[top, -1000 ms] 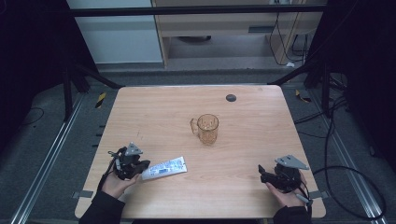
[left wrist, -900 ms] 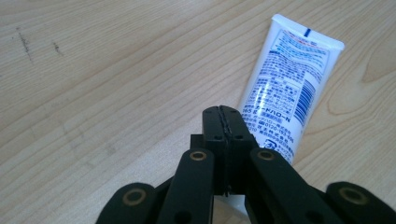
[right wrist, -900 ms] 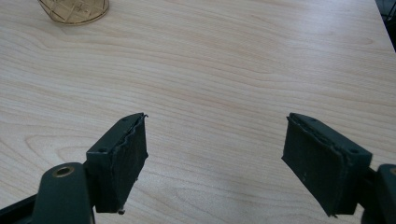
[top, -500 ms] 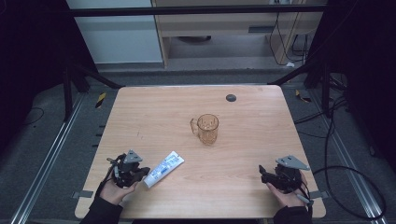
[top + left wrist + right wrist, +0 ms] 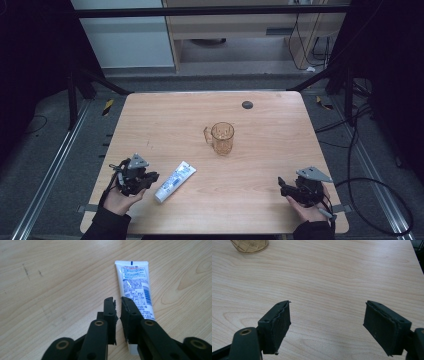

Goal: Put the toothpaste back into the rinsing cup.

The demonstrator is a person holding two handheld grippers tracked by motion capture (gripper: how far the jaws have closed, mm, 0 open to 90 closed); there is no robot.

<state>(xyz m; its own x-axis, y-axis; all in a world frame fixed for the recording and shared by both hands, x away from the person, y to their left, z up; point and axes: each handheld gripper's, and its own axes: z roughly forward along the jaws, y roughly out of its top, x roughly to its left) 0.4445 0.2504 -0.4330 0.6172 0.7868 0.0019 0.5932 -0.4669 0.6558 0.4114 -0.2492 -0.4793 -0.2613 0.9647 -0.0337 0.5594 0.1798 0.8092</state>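
- Presently, the wooden table [image 5: 150, 120] carries a white toothpaste tube [image 5: 175, 181], lying flat on a diagonal near the front left edge, its capped end toward the person and its crimped end pointing toward the table centre.
- Left gripper [image 5: 150, 178], held in the person's left hand [image 5: 120, 199], sits just beside the tube's capped end at the front left of the table.
- Left gripper view: the two black jaws stand a narrow gap apart, having just been opening. Nothing lies between the pads; the tube [image 5: 135, 292] rests on the wood alongside and partly under the right-hand jaw, no longer clamped.
- Right gripper [image 5: 283, 186], held in the person's right hand [image 5: 309, 209], rests at the front right of the table, well apart from the tube.
- Right gripper view: its jaws stand wide apart, with bare wood grain between them and no object in the gap.
- Amber glass mug [image 5: 222, 138] stands upright near the table centre, handle to the left in the high view, clear of both grippers; its base also shows at the top left corner of the right gripper view [image 5: 249, 246].
- Small dark round disc [image 5: 247, 105] lies near the far edge of the table.
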